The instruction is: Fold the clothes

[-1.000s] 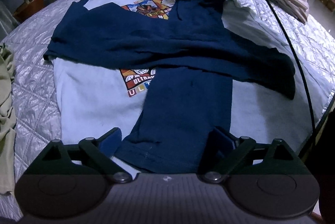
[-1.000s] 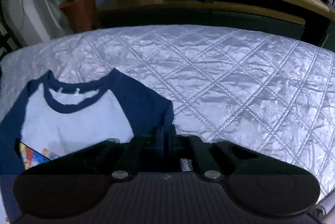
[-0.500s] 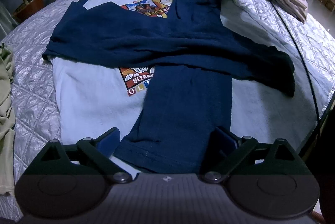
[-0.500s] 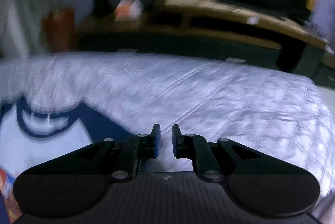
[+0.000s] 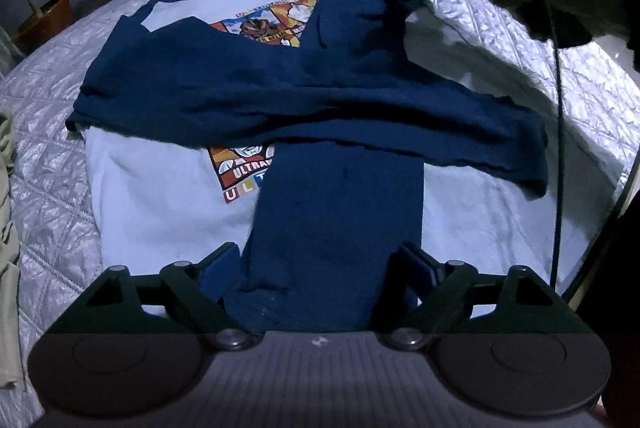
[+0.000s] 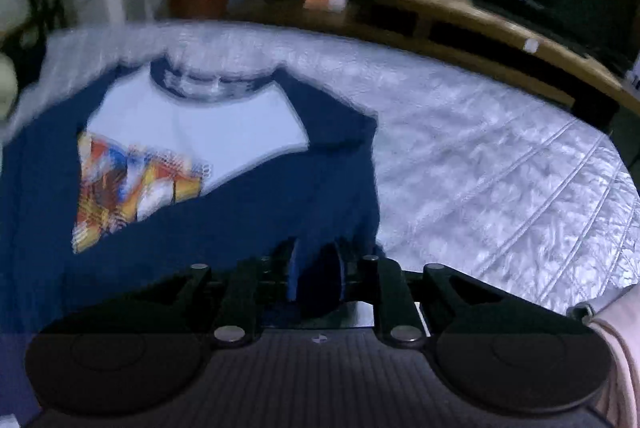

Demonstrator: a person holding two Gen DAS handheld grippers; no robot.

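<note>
We've got the shirt [image 5: 160, 212] flat on the quilted bed [image 5: 52, 164], both navy sleeves crossed over it. Left gripper [image 5: 320, 268] straddles 1 sleeve cuff, jaws wide but closing. Right gripper [image 6: 316, 268] is opening, dark fabric between its jaws.

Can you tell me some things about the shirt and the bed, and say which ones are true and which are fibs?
1. The shirt has dark blue sleeves. True.
2. Both sleeves stick straight out to the sides. False: they are folded across the shirt's front.
3. The shirt lies on a quilted bedspread. True.
4. The shirt has no picture. False: a colourful print shows on the chest.
5. The left gripper has its jaws squeezed tight together. False: they stand wide apart, either side of a sleeve end.
</note>
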